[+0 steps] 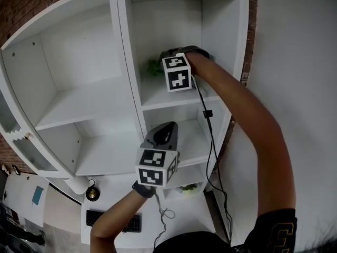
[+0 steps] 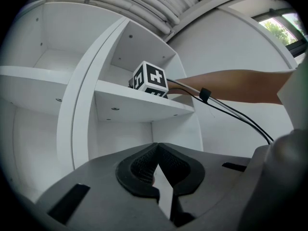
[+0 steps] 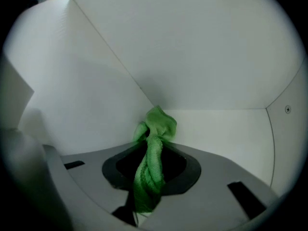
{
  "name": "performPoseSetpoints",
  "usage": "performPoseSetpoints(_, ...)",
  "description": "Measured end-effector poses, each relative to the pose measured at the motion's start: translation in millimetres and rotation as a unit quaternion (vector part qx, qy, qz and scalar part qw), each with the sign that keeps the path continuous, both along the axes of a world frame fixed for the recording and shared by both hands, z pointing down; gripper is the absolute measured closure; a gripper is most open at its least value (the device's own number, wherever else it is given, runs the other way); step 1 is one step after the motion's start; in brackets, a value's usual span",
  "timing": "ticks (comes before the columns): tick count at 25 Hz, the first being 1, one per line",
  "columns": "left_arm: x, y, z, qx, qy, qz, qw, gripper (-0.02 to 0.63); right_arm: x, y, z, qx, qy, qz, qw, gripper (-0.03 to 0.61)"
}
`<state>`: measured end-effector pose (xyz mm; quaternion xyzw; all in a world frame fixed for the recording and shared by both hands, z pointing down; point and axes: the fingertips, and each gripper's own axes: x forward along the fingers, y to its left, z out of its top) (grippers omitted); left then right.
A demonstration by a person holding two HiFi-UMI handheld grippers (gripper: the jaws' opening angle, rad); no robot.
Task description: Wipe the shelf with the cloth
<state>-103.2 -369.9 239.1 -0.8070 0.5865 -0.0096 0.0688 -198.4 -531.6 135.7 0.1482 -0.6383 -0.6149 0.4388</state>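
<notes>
A white shelf unit (image 1: 131, 62) fills the head view. My right gripper (image 1: 167, 57) reaches deep into the upper right compartment and is shut on a green cloth (image 3: 153, 143). In the right gripper view (image 3: 153, 150) the cloth bunches out past the jaw tips toward the compartment's back left corner, above the white shelf board (image 3: 226, 134). A bit of the cloth (image 1: 154, 67) shows left of the marker cube in the head view. My left gripper (image 1: 164, 135) hangs lower, in front of the compartment below, shut with nothing in it (image 2: 156, 154).
A black cable (image 1: 210, 136) runs from the right gripper down along the arm. Below the shelf unit are a keyboard (image 1: 113, 220) and a small round object (image 1: 92, 194) on a white surface. A brick wall (image 1: 31, 4) stands behind the unit.
</notes>
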Motion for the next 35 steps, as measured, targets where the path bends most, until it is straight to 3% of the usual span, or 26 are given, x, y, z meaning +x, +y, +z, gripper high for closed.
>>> performPoseSetpoints(13, 11, -3, 2, -0.001, 0.007, 0.016, 0.9998, 0.597, 32, -17, 4, 0.017, 0.051, 0.052, 0.997, 0.506)
performPoseSetpoints(35, 20, 1, 5, -0.004, 0.01, 0.028, 0.9995, 0.597, 78, -33, 9, 0.041, 0.142, 0.154, 0.977, 0.506)
